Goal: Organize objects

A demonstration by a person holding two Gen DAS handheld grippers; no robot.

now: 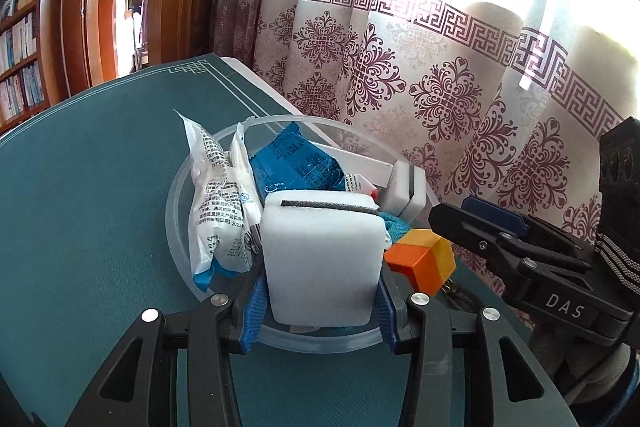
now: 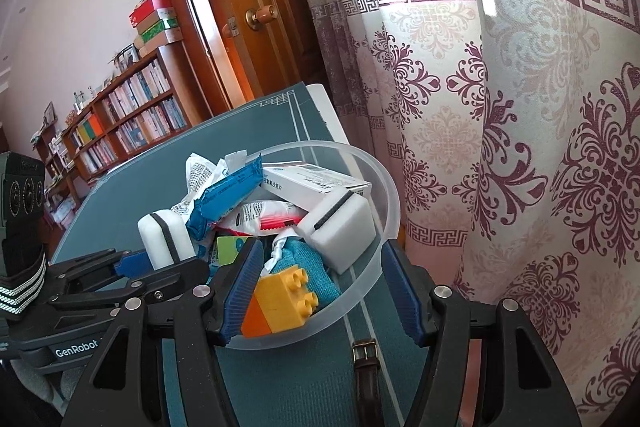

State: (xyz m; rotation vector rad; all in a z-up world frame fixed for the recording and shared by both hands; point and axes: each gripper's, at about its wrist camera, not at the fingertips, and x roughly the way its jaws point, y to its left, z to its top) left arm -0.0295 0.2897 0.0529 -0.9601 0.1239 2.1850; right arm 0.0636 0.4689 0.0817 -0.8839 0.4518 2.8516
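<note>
Both tongs work over the translucent bowl (image 2: 394,211) on the green mat (image 1: 88,187); left gripper (image 1: 320,291) is clamped on a white sponge block (image 1: 320,255) just above the bowl's near rim, right gripper (image 2: 320,291) stands apart, straddling the rim with the yellow-and-orange brick (image 2: 280,303) beside its left finger, gripping nothing. Judging the step as dropping the sponge in: carry it inward over the packets (image 1: 216,211) before letting go, so it cannot topple over the rim; steady the bowl meanwhile; curtain (image 1: 440,87) hangs close behind.
</note>
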